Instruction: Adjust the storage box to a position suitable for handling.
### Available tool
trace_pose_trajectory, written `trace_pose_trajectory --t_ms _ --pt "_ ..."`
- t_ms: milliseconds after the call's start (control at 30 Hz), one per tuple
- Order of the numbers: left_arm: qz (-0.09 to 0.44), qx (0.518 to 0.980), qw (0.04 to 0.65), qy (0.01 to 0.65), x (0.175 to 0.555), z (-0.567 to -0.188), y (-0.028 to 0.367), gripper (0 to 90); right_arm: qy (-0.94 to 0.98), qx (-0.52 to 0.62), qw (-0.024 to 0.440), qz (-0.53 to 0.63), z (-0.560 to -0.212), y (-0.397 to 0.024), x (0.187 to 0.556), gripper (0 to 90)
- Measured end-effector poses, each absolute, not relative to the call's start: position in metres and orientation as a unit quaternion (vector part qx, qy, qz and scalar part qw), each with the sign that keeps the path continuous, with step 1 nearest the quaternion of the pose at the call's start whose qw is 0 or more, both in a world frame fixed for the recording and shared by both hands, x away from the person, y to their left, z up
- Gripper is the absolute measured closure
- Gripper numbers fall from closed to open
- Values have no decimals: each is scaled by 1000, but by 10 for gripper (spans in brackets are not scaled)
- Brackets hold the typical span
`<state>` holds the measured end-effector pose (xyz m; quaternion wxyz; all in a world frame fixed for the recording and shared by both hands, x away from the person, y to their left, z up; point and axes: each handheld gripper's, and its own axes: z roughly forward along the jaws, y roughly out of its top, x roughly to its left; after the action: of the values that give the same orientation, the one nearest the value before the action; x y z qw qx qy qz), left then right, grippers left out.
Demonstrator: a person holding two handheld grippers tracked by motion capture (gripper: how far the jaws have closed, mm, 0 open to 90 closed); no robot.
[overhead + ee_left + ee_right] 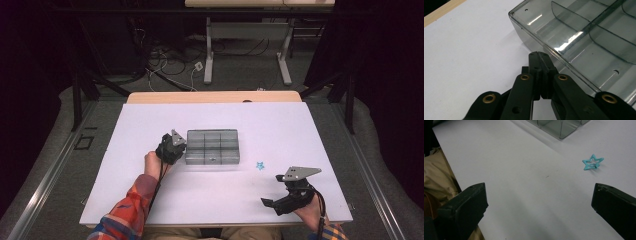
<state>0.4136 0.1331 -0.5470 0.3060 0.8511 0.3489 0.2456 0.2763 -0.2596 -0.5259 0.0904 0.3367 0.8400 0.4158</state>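
A clear grey compartment box [212,146] sits mid-table with its lid off, and its dividers [584,37] are plainly visible. My left gripper [180,147] is at the box's left wall. Its jaws [539,53] are pressed together, shut on nothing, with their tips against or just short of the wall. A small turquoise star-shaped clip [260,165] lies on the white tabletop to the right of the box. My right gripper [272,190] rests near the front right edge, open and holding nothing. The star [593,162] lies ahead of the right gripper [539,192], toward its right jaw.
The white tabletop [200,200] has a wooden strip [215,96] along its far edge. A plaid sleeve [132,210] comes in at the front left. One corner of the box [559,127] shows at the top of the right gripper view. Cables and table legs lie on the floor beyond.
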Motion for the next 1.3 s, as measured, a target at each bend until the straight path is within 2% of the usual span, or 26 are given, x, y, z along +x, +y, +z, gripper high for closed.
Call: trace_pose_trajectory --t_ms 1200,1300 --pt "246 850 312 346 413 -550 123 898 840 338 89 415 -526 -259 276 0" --pt "241 852 311 344 412 -547 125 872 841 337 90 414 -526 -259 276 0"
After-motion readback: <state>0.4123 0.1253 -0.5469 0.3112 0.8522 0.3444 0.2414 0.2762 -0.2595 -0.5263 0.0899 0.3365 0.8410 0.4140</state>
